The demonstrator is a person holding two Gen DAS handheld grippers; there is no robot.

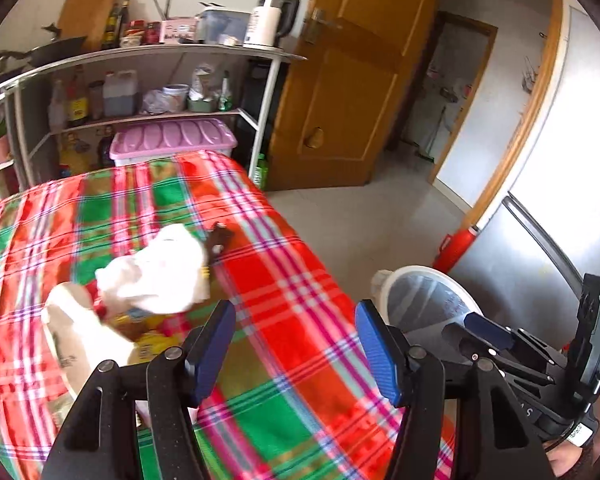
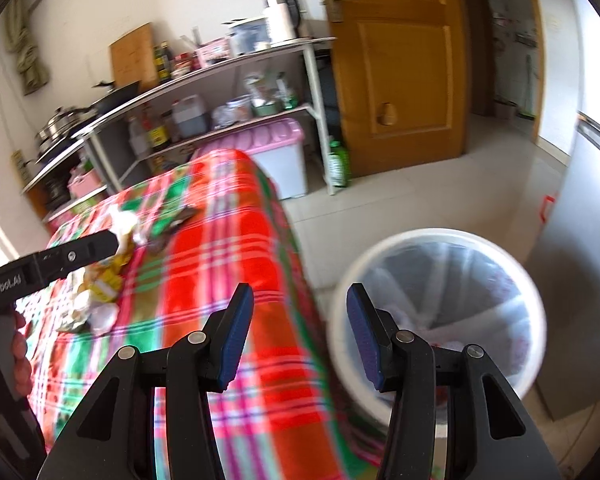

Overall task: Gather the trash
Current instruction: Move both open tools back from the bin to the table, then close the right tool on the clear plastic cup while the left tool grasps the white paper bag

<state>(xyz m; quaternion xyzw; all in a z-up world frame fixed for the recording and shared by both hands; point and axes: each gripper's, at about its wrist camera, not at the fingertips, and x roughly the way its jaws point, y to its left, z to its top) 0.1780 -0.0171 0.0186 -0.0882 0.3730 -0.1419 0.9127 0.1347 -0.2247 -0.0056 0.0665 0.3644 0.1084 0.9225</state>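
Observation:
A pile of trash lies on the plaid tablecloth (image 1: 300, 280): a crumpled white bag (image 1: 160, 272), a paper cup (image 1: 80, 336), yellow wrappers (image 1: 152, 336) and a dark wrapper (image 1: 220, 238). My left gripper (image 1: 296, 344) is open and empty, just right of the pile. My right gripper (image 2: 300, 336) is open and empty, between the table edge and the white trash bin (image 2: 440, 248) with a clear liner. The pile also shows in the right wrist view (image 2: 104, 276), with the left gripper's arm over it. The bin also shows in the left wrist view (image 1: 428, 296).
A metal shelf rack (image 1: 140, 64) with bottles, a kettle and a pink-lidded box (image 1: 172, 140) stands behind the table. A wooden door (image 1: 360, 80) stands open at the right. A grey fridge (image 1: 560, 200) and a red extinguisher (image 1: 456, 248) stand by the bin.

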